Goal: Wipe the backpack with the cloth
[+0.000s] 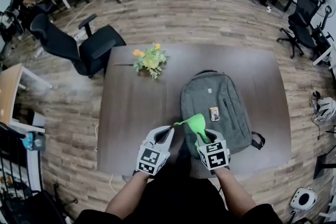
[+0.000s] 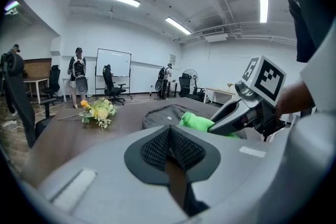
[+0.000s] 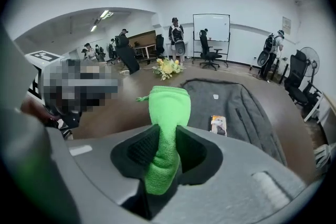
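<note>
A grey backpack (image 1: 218,107) lies flat on the dark brown table (image 1: 131,113), right of the middle. My right gripper (image 1: 202,139) is shut on a green cloth (image 1: 196,125), which sticks up from the jaws over the backpack's near left edge. In the right gripper view the cloth (image 3: 167,118) rises between the pads, with the backpack (image 3: 239,107) beyond it. My left gripper (image 1: 168,131) hovers just left of the cloth, shut and holding nothing. The left gripper view shows its pads (image 2: 169,144) together and the cloth (image 2: 198,122) off to the right.
A small printed card (image 1: 214,113) sits on the backpack. A bunch of yellow flowers (image 1: 149,62) lies at the table's far left. A black office chair (image 1: 86,44) stands off the table's left corner. People stand at the back of the room.
</note>
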Tool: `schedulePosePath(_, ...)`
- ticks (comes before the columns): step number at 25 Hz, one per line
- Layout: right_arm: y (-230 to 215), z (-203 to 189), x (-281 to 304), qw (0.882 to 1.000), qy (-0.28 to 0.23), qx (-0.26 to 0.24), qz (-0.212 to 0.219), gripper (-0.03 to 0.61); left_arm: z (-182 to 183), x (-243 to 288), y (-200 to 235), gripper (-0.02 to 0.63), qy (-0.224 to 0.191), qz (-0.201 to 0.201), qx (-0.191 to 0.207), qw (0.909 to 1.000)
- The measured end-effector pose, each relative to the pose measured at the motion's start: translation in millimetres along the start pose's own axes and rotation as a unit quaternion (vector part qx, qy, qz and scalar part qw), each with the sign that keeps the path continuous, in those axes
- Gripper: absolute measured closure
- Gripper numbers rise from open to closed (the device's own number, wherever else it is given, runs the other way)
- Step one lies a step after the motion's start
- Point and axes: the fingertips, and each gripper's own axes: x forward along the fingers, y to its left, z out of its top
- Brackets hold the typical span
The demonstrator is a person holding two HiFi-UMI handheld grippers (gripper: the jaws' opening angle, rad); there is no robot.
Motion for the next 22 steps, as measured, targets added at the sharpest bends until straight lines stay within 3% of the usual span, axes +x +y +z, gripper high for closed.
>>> schedulePosePath(9, 32.4, -23.5, 14.1, 0.999, 0.051, -0.005, -0.001, 0.476, -10.1, -16.1, 5.8, 0.595, -0.004, -0.029, 0.004, 0.9996)
schedulePosePath(22, -27.0, -38.0, 0.4, 0.996, 0.058, -0.028, -0.058, 0.476, -18.8, -11.4, -7.6, 0.595, 0.013, -0.02, 0.01, 0.9997)
